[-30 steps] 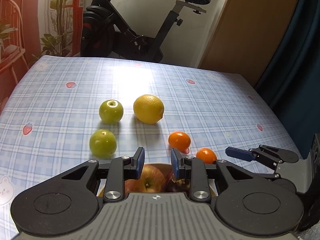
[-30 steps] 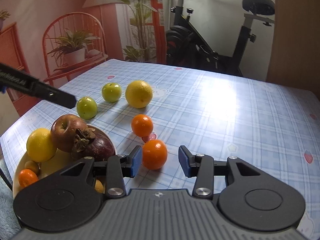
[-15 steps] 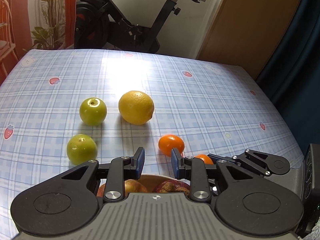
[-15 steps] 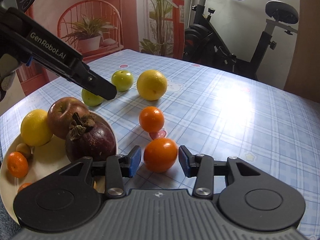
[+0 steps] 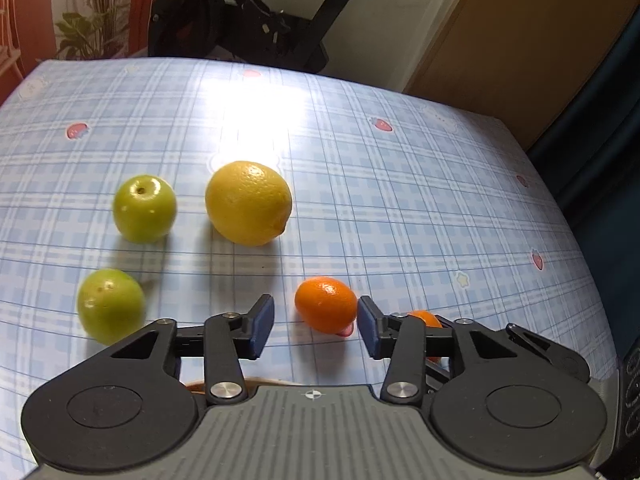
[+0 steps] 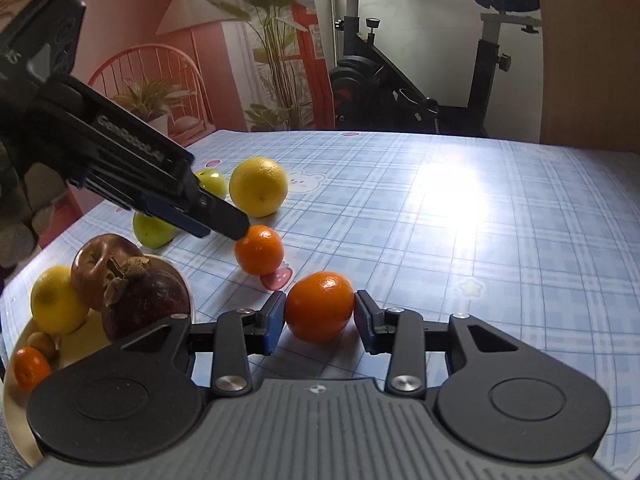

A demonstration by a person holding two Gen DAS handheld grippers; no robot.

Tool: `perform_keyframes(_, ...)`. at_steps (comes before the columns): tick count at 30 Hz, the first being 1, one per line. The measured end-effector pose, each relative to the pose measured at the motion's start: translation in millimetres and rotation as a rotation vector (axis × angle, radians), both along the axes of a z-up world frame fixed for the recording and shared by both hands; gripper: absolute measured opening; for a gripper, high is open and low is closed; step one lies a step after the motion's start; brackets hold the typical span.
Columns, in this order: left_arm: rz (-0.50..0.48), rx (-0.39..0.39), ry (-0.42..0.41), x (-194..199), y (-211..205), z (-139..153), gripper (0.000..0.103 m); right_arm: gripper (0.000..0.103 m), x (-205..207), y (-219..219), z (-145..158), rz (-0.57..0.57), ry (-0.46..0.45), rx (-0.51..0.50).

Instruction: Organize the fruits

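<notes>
My right gripper (image 6: 319, 322) brackets the near tangerine (image 6: 320, 306) by the desk's near edge, jaws apart, just touching. It's light, soft-skinned, rollable; I'd squeeze its widest girth gently. Left gripper (image 5: 316, 326) gapes empty.

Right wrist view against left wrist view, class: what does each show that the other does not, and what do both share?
Only the right wrist view shows the plate with its red apple, small lemon and dark fruit, and the near orange whole between the right gripper's jaws.

Only the left wrist view shows both green apples unobstructed: and.

Both show the large lemon, the far orange, the checked tablecloth and the exercise bike.
</notes>
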State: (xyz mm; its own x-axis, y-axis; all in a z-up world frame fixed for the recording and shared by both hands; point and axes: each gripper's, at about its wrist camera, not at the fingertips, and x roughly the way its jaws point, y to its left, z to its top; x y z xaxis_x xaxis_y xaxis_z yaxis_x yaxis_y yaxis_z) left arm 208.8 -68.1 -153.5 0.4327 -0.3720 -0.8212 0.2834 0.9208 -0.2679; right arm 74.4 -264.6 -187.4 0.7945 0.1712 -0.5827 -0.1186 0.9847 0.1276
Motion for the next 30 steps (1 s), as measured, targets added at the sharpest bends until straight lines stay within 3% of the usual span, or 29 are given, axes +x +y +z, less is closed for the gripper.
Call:
perform_keyframes(14, 0.057, -0.025, 0.082, 20, -14, -23, 0.049, 0.04, -6, -4, 0, -0.005, -0.007, 0.026)
perform_keyframes(16, 0.059, -0.027, 0.073, 22, -15, -25, 0.043, 0.04, -6, -5, 0, -0.005, -0.006, 0.033)
perform_keyframes(22, 0.019, -0.014, 0.054, 18, -21, -25, 0.042, 0.04, -6, -8, 1, -0.009, -0.003, 0.05)
perform_keyframes(30, -0.033, -0.035, -0.008, -4, -13, 2, 0.042, 0.04, -4, -17, 0, -0.015, 0.01, 0.093)
